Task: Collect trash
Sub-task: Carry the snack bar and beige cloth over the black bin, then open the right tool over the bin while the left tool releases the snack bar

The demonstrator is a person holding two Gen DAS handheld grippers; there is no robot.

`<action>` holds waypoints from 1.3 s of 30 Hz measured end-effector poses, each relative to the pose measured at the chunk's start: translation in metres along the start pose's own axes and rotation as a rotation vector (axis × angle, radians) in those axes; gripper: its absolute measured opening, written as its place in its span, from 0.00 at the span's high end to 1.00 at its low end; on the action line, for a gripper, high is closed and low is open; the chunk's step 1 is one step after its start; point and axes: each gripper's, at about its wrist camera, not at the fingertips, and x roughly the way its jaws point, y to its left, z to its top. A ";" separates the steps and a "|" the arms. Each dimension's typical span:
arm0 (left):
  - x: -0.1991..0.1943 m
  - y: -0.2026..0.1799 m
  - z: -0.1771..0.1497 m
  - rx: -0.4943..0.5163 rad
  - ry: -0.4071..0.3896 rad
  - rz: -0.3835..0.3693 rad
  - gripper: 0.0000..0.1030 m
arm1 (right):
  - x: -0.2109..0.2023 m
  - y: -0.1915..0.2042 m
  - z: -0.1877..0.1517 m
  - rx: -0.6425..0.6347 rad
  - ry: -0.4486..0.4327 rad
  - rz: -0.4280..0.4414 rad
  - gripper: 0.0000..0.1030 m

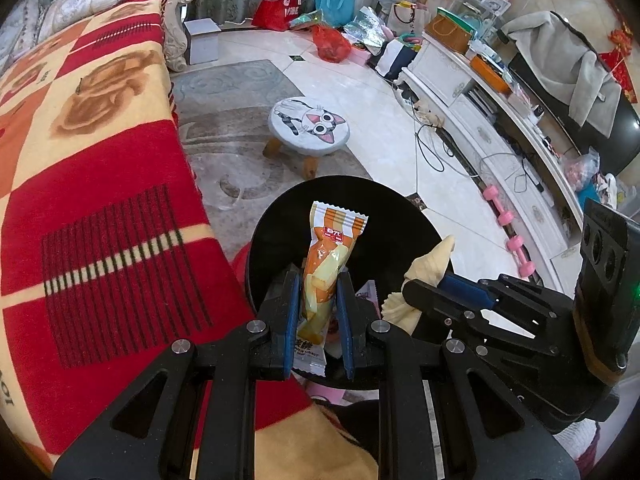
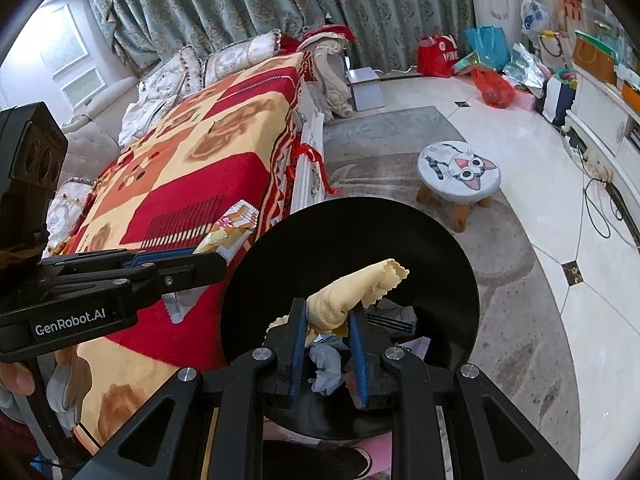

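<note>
My left gripper [image 1: 318,280] is shut on an orange and white snack wrapper [image 1: 326,268] and holds it upright over the open black trash bin [image 1: 276,224]. My right gripper [image 2: 328,312] is shut on a crumpled pale yellow cloth [image 2: 352,296] and holds it over the same bin [image 2: 300,248]. Inside the bin lie a grey crumpled tissue [image 2: 326,368] and other wrappers [image 2: 390,316]. In the left wrist view the right gripper [image 1: 424,280] comes in from the right with the cloth [image 1: 430,260]. In the right wrist view the left gripper [image 2: 216,258] comes in from the left with the wrapper [image 2: 230,232].
A table covered with a red and yellow blanket [image 1: 92,168] stands left of the bin. A small cat-face stool [image 1: 308,124] stands on the rug beyond. A white TV cabinet [image 1: 500,128], cables, pink dumbbells [image 1: 508,220] and bags [image 1: 332,42] line the right and far side.
</note>
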 end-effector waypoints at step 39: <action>-0.023 0.016 -0.004 -0.033 -0.033 -0.007 0.65 | 0.003 0.011 -0.003 -0.004 0.033 -0.006 0.64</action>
